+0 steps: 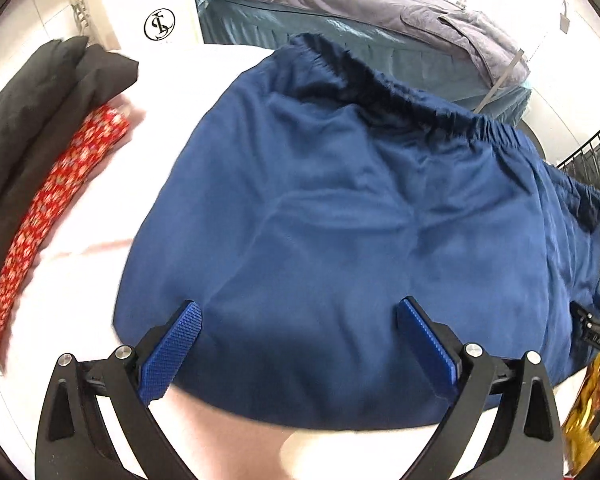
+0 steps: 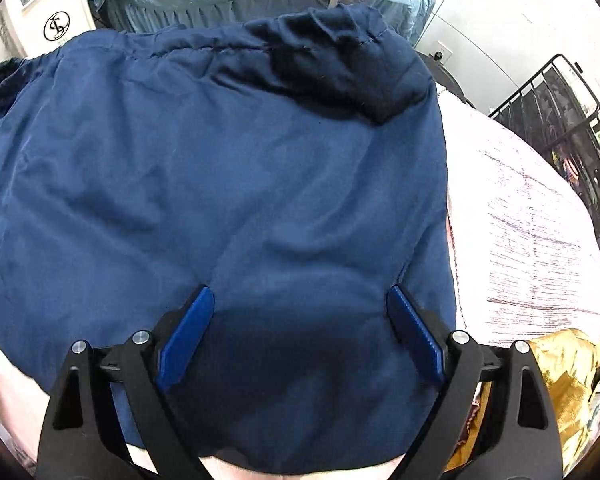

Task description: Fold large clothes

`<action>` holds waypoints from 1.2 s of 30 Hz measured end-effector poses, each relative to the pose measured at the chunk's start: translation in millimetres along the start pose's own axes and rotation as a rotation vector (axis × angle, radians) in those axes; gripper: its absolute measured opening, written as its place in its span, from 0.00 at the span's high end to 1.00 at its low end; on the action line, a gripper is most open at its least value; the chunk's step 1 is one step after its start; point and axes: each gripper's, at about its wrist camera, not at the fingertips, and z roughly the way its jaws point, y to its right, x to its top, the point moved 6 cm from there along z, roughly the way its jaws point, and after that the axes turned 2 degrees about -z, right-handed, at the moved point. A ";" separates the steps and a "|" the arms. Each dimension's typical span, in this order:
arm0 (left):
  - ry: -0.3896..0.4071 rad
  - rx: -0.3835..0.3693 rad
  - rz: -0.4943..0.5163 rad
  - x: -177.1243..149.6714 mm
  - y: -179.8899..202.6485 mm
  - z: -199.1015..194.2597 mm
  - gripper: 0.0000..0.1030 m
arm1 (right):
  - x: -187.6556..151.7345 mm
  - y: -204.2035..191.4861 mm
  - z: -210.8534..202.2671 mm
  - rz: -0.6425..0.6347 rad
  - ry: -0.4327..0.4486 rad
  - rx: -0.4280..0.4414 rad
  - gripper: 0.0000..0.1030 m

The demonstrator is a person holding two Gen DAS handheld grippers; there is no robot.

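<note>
Both the left tongs (image 1: 298,340) and right tongs (image 2: 300,328) hang apart and empty at six o'clock above the blue garment (image 1: 340,220); it lies folded once, probably, across the counter (image 1: 100,220), waistband at twelve o'clock; further folds likely remain; folded clothes (image 1: 40,160) stacked at nine o'clock.

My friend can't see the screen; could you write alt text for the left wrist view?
A navy blue garment lies spread on a white surface, elastic waistband at the far edge, below the open left gripper. Folded black clothes and red patterned fabric sit to its left.
</note>
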 end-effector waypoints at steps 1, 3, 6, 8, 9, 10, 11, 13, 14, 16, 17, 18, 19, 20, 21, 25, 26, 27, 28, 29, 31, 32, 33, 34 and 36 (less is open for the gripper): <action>-0.001 0.003 -0.004 -4.5 -4.0 -2.1 0.06 | 6.0 -8.9 2.1 -0.006 0.002 -0.001 0.15; -0.003 0.000 -0.015 -11.0 -9.6 -5.6 0.06 | 0.6 -10.0 -1.7 -0.017 0.007 -0.001 0.15; -0.005 0.005 -0.045 -18.0 -19.2 -10.1 0.06 | -6.5 -12.7 -8.3 -0.026 0.013 0.004 0.15; -0.024 0.015 -0.091 -22.5 -27.7 -10.7 0.06 | -9.1 -11.4 -13.8 -0.038 0.018 0.020 0.15; -0.034 0.004 -0.120 -22.5 -30.3 -10.4 0.06 | -10.2 -11.5 -17.5 -0.043 0.024 0.032 0.15; -0.039 -0.015 -0.158 -24.2 -35.3 -12.2 0.06 | -8.9 -8.1 -19.6 -0.042 0.033 0.043 0.15; -0.037 -0.037 -0.198 -25.7 -40.9 -15.5 0.06 | -6.6 -2.6 -23.8 -0.032 0.047 0.050 0.15; -0.030 -0.057 -0.248 -29.1 -50.8 -20.8 0.06 | -4.4 20.1 -31.6 0.043 0.082 0.076 0.15; -0.028 -0.059 -0.263 -31.4 -55.7 -23.0 0.06 | -3.9 34.8 -33.3 0.101 0.092 0.104 0.15; -0.039 -0.050 -0.283 -37.0 -65.0 -24.6 0.06 | -5.8 67.7 -25.6 0.241 0.071 0.186 0.15; -0.049 -0.044 -0.295 -42.0 -71.3 -24.3 0.06 | -8.9 79.2 -19.6 0.298 0.049 0.232 0.15; -0.054 -0.042 -0.305 -45.6 -75.3 -24.2 0.06 | -11.8 88.5 -11.2 0.347 0.026 0.287 0.15; -0.063 -0.040 -0.319 -50.6 -80.4 -23.3 0.06 | -15.5 96.2 -0.3 0.415 -0.004 0.391 0.15; -0.070 -0.037 -0.329 -52.6 -82.5 -22.3 0.06 | -19.7 100.4 9.1 0.479 -0.033 0.489 0.15; -0.081 -0.035 -0.348 -58.0 -87.0 -21.3 0.06 | -24.9 101.9 18.6 0.547 -0.063 0.585 0.15; -0.096 -0.038 -0.401 -73.7 -96.7 -20.6 0.06 | -30.3 95.8 39.5 0.618 -0.105 0.737 0.15; -0.099 -0.041 -0.408 -76.9 -96.7 -21.1 0.06 | -29.2 94.7 45.6 0.606 -0.115 0.739 0.15; -0.101 -0.045 -0.409 -78.3 -96.0 -21.8 0.06 | -26.2 95.6 52.8 0.597 -0.132 0.739 0.15; -0.103 -0.051 -0.405 -80.3 -94.8 -22.2 0.06 | -18.7 94.2 63.6 0.595 -0.137 0.747 0.15; -0.105 -0.057 -0.397 -82.3 -93.7 -23.0 0.06 | -15.6 90.4 65.9 0.591 -0.126 0.765 0.15; -0.107 -0.064 -0.382 -84.2 -90.7 -24.7 0.06 | -2.2 89.0 68.5 0.575 -0.109 0.802 0.15; -0.108 -0.070 -0.374 -84.5 -89.0 -25.0 0.06 | 7.2 82.5 73.2 0.568 -0.110 0.829 0.15; -0.108 -0.074 -0.372 -86.8 -88.8 -25.6 0.06 | 12.4 74.1 75.3 0.559 -0.118 0.854 0.15; -0.110 -0.077 -0.368 -87.1 -88.5 -25.4 0.06 | 16.1 69.4 79.5 0.553 -0.128 0.853 0.15; -0.112 -0.086 -0.369 -85.6 -88.3 -23.7 0.06 | 25.2 57.0 84.7 0.542 -0.133 0.816 0.15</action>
